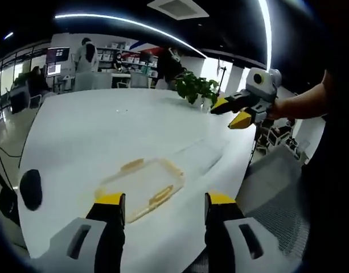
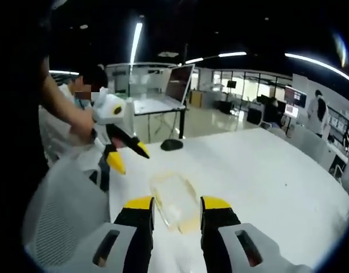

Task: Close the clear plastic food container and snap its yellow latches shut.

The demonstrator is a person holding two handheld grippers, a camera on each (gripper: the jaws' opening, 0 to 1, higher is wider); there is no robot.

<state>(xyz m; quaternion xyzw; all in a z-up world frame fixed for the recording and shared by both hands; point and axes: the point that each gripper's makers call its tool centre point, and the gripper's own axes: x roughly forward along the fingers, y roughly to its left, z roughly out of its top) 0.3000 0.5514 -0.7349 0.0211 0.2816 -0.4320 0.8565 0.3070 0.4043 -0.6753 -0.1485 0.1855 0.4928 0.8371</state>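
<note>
Black tongs (image 1: 165, 213), yellow tips

White table (image 1: 94, 136), potted plant (image 1: 196, 88) at far edge, black disc (image 1: 31, 189), open laptop (image 2: 163, 91)

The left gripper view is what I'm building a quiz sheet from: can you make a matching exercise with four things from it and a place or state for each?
Things:
1. clear container
2. potted plant
3. right gripper
4. dark round object

Places or states:
A. at the table's far edge
B. held in the air above the table's right side, open
C. on the white table just ahead of the left gripper
D. near the table's left edge

Pairs: 1-C, 2-A, 3-B, 4-D
</note>
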